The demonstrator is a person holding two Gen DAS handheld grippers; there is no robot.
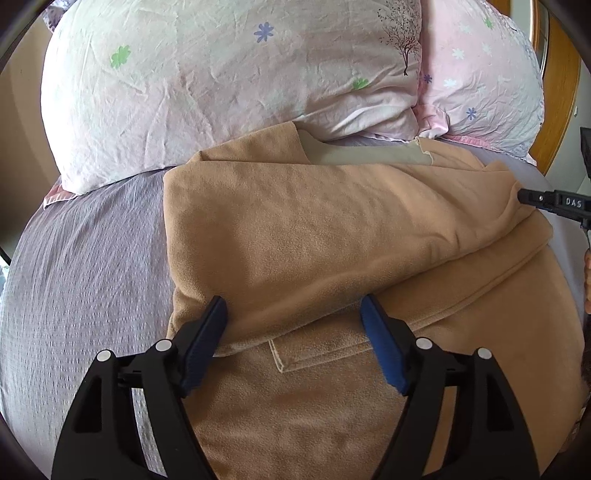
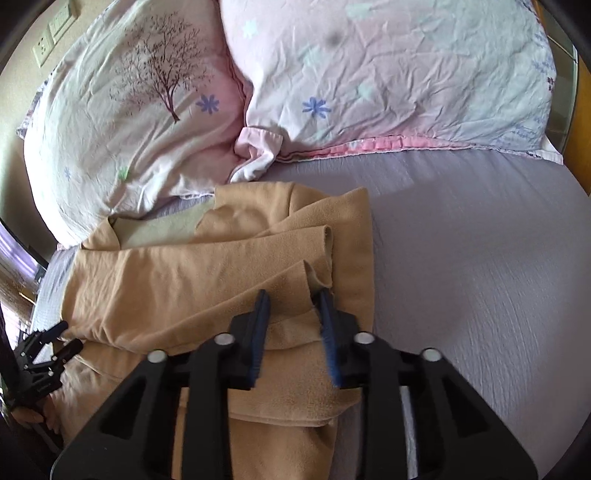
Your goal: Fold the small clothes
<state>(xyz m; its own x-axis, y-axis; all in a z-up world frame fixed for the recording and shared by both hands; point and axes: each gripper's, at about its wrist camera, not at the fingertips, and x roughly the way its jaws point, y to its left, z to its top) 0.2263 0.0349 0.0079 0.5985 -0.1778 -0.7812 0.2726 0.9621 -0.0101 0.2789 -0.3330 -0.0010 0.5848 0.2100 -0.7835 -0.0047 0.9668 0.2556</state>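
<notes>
A tan fleece garment [image 1: 314, 236] lies partly folded on a grey-lilac bed sheet [image 1: 85, 266]; a pocket flap [image 1: 317, 350] shows on its lower layer. My left gripper [image 1: 293, 314] is open, its blue pads over the folded edge, holding nothing. In the right wrist view the same garment [image 2: 192, 280] lies in layers. My right gripper [image 2: 293, 306] has its jaws partly apart around a raised fold of the fabric, not clamped. The right gripper's tip [image 1: 532, 197] shows at the garment's right edge in the left wrist view. The left gripper [image 2: 61, 338] shows at the far left in the right wrist view.
Two pale pink floral pillows [image 1: 229, 74] [image 2: 388, 74] lie against the garment's far edge. A wooden bed frame [image 1: 561, 92] stands at the far right. Wall sockets [image 2: 55, 33] are at the upper left. Bare sheet [image 2: 461, 258] spreads to the right of the garment.
</notes>
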